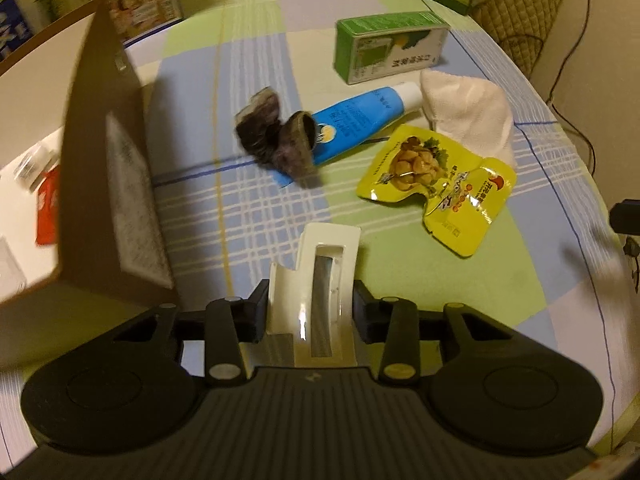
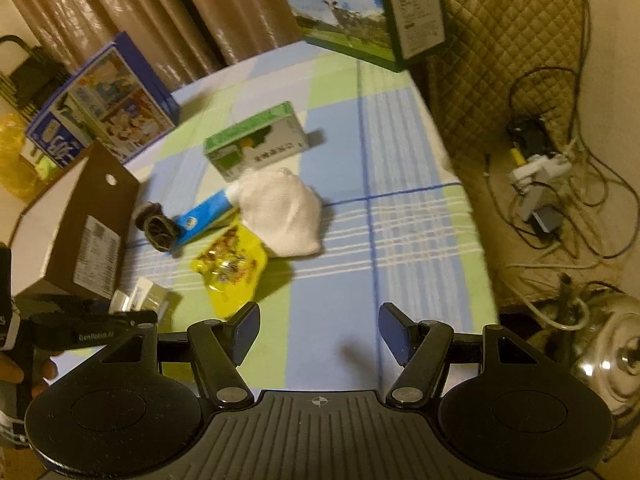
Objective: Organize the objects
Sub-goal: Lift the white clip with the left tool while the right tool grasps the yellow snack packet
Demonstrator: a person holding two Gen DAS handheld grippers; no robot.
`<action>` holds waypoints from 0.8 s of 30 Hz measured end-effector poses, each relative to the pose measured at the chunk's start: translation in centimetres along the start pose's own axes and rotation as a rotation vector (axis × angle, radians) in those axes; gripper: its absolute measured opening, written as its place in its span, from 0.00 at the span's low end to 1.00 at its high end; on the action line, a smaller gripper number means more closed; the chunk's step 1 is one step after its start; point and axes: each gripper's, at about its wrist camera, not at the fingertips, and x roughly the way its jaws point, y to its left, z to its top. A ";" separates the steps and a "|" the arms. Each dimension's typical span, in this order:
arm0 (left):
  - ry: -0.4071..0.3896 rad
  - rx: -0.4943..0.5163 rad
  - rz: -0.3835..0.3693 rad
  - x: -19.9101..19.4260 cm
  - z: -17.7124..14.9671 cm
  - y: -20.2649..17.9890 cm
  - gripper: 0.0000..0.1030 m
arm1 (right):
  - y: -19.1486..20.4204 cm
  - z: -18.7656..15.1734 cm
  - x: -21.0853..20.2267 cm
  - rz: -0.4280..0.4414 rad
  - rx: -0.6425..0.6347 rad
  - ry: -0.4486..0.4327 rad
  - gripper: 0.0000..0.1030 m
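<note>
The left gripper is clamped on a white holder, a flat plastic piece with a long slot, which stands up between the jaws above the worktop. Just left of the holder rises the brown wall of a carton with a printed label; a red packet and a small clear jar lie inside it, on the far side of that wall from the holder. Beyond the holder lies a yellow pouch, crumpled, on the checked cloth. Past the pouch a blue tube lies on its side, a dark furry thing touching its flat end and a white cloth bunched at its cap end, against the pouch's far edge. A green box sits farther off than the tube. The right gripper hangs above a bare patch of the worktop with its jaws well apart and nothing between them; the pouch lies just ahead of its left jaw, and the holder shows to the left, beside the carton. Blurred at the left edge is a hand.
</note>
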 end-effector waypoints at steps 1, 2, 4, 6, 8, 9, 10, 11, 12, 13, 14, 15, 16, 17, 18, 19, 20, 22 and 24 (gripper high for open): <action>-0.003 -0.015 0.001 -0.3 -0.4 0.3 0.35 | 0.1 0.0 0.2 0.019 0.000 -0.001 0.61; -0.006 -0.030 0.004 -0.6 -0.8 0.7 0.35 | 0.3 0.0 0.6 0.043 0.001 -0.003 0.61; -0.009 -0.064 0.012 -1.2 -1.8 1.5 0.35 | 0.6 -0.1 1.4 0.097 0.011 -0.003 0.61; -0.010 -0.097 0.027 -1.9 -2.8 2.3 0.35 | 0.8 -0.1 2.4 0.150 0.019 0.000 0.61; -0.007 -0.137 0.047 -2.6 -4.1 3.4 0.35 | 0.9 -0.2 3.5 0.178 0.039 -0.001 0.61; -0.006 -0.158 0.057 -2.9 -4.7 4.0 0.35 | 0.8 -0.2 4.1 0.199 0.057 -0.004 0.61; -0.005 -0.181 0.068 -3.2 -5.3 4.7 0.35 | 0.7 -0.2 4.6 0.215 0.073 -0.006 0.61; -0.005 -0.205 0.081 -3.5 -5.9 5.3 0.35 | 0.6 -0.1 5.1 0.226 0.089 -0.007 0.61; -0.004 -0.233 0.097 -3.8 -6.6 6.0 0.35 | 0.5 0.0 5.6 0.237 0.102 -0.008 0.61; -0.004 -0.257 0.110 -4.1 -7.2 6.7 0.35 | 0.4 0.1 6.0 0.253 0.106 -0.013 0.61; -0.003 -0.278 0.121 -4.4 -7.7 7.3 0.35 | 0.4 0.1 6.4 0.262 0.107 -0.018 0.61; -0.001 -0.302 0.135 -4.7 -8.2 8.1 0.35 | 0.5 0.2 6.9 0.264 0.108 -0.019 0.61; -0.001 -0.324 0.149 -5.0 -8.7 8.8 0.35 | 0.5 0.2 7.4 0.270 0.109 -0.016 0.60; -0.003 -0.344 0.162 -5.4 -9.2 9.5 0.35 | 0.5 0.2 7.9 0.281 0.112 -0.017 0.58; -0.005 -0.364 0.176 -5.7 -9.7 10.2 0.35 | 0.5 0.1 8.3 0.286 0.119 -0.017 0.55; -0.007 -0.383 0.187 -6.1 -10.1 10.7 0.35 | 0.5 0.0 8.8 0.299 0.126 -0.015 0.49; -0.010 -0.403 0.196 -6.4 -10.5 11.3 0.35 | 0.5 -0.1 9.3 0.320 0.133 -0.015 0.46; -0.016 -0.433 0.209 -6.9 -11.2 12.1 0.35 | 0.6 -0.5 10.2 0.358 0.161 -0.024 0.43; -0.021 -0.452 0.221 -7.4 -11.7 12.7 0.35 | 0.7 -0.9 10.9 0.377 0.185 -0.049 0.40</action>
